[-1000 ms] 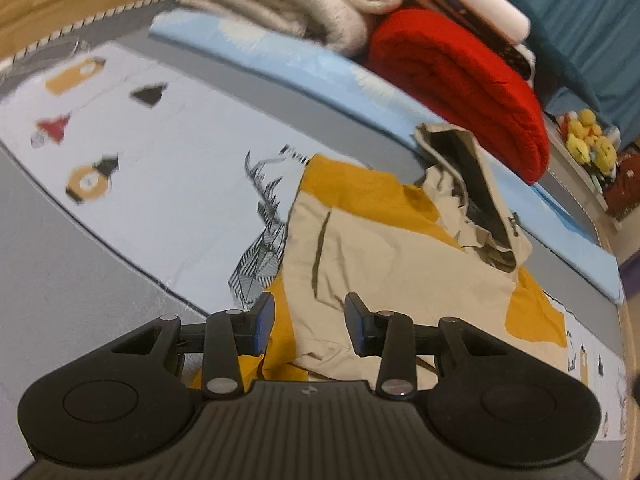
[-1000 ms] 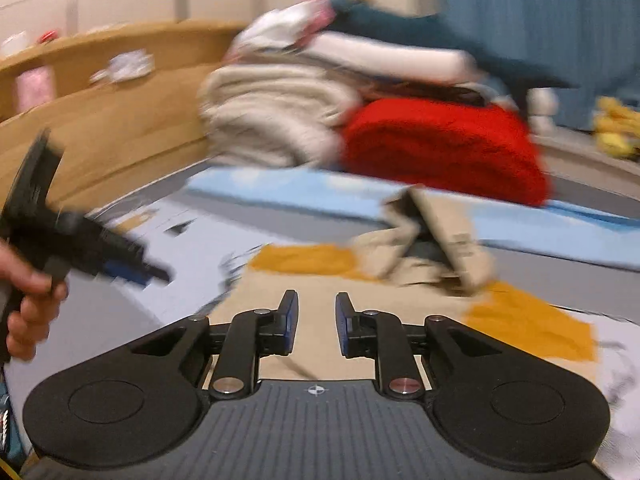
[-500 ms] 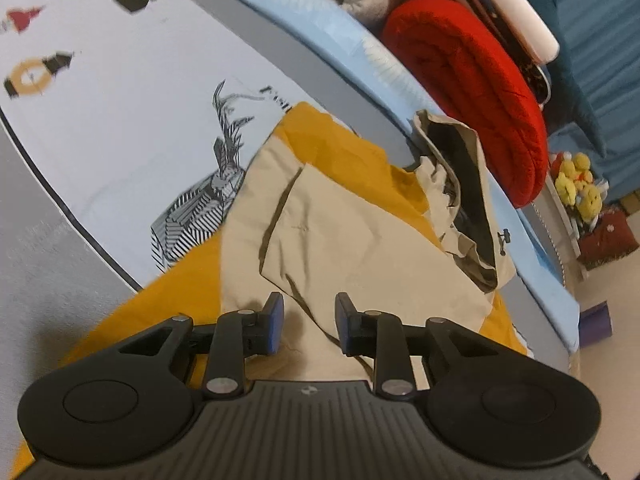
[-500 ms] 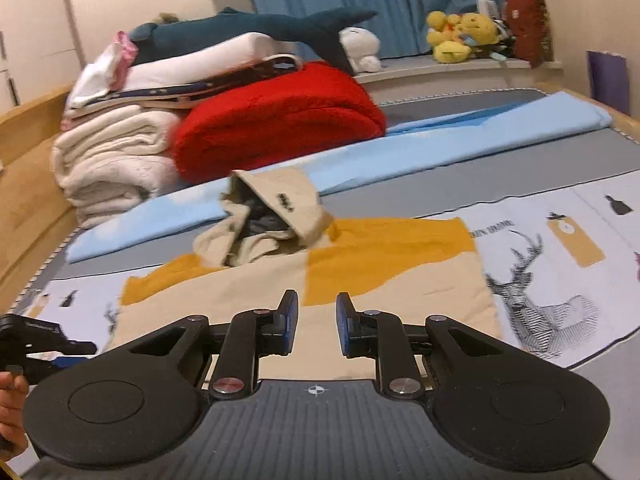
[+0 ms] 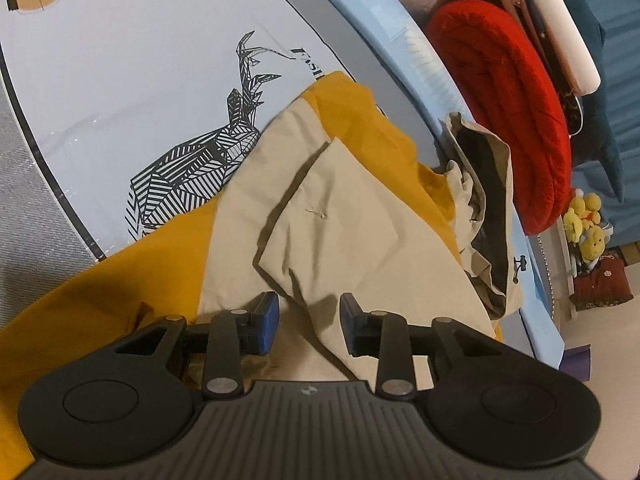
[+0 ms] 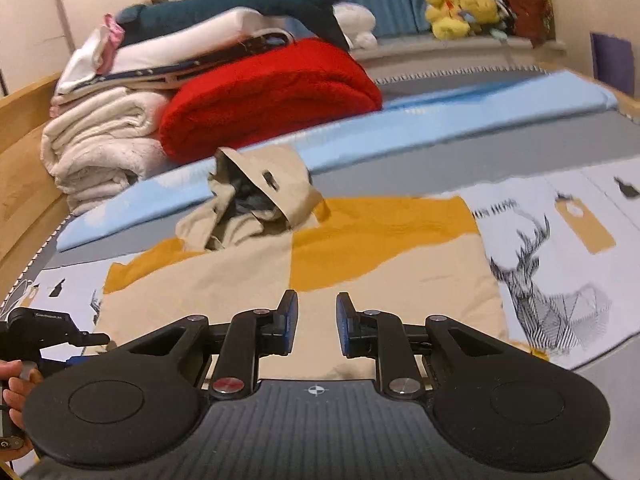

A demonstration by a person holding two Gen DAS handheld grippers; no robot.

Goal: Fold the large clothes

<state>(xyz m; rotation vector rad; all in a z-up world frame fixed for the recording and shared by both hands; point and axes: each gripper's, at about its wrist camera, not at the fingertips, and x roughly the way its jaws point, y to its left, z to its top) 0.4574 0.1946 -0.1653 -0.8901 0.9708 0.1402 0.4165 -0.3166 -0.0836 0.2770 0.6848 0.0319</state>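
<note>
— While both claws gape with nothing held, where's the beige-and-mustard hooded cotton jacket (image 6: 248, 280)?
— Spread mid-bed on the deer-print sheet (image 5: 120, 92). Left gripper (image 5: 308, 320) straddles a loose beige flap (image 5: 332, 216); right gripper (image 6: 316, 320) hovers above the hem.
— Risk?
— Pinching one layer only, dragging the fold askew.

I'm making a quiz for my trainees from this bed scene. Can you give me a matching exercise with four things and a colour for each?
Things:
1. hood
2. blanket
3. shark
4. deer print

Colours:
a. dark teal
b. black and white
c. beige
d. red

Pairs: 1-c, 2-d, 3-a, 4-b
</note>
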